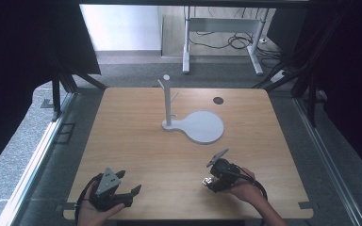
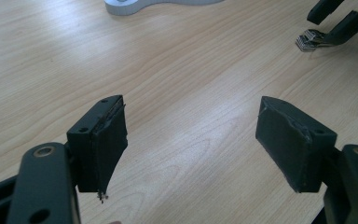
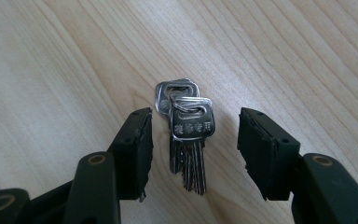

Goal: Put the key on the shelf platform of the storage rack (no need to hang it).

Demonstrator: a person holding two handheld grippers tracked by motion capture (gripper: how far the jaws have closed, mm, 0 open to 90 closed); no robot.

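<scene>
**Keys lie flat between the open jaws of the right gripper**

A small bunch of keys lies flat on the wooden table, its silver heads stacked and its blades pointing back toward the right gripper's camera. The top head carries stamped characters too small to read. The right gripper hangs right over the keys with its jaws spread wide, one black pad on either side of the bunch and neither touching it. From the high view, the keys sit at the near right part of the table, just under the tip of the right gripper, which a hand holds from the table's near edge.

In the left gripper view the keys appear far off to the upper right, with the dark jaws of the other gripper beside them.

The left gripper is well apart from the keys, at the near left of the table, held by the other hand. Its jaws are also wide open, with bare wood between them.

Beyond the keys, toward the middle of the table, stands a white stand: an upright post with short pegs, rising from a flat round base. Farther still, near the far edge, there is a small dark round spot in the tabletop.
</scene>
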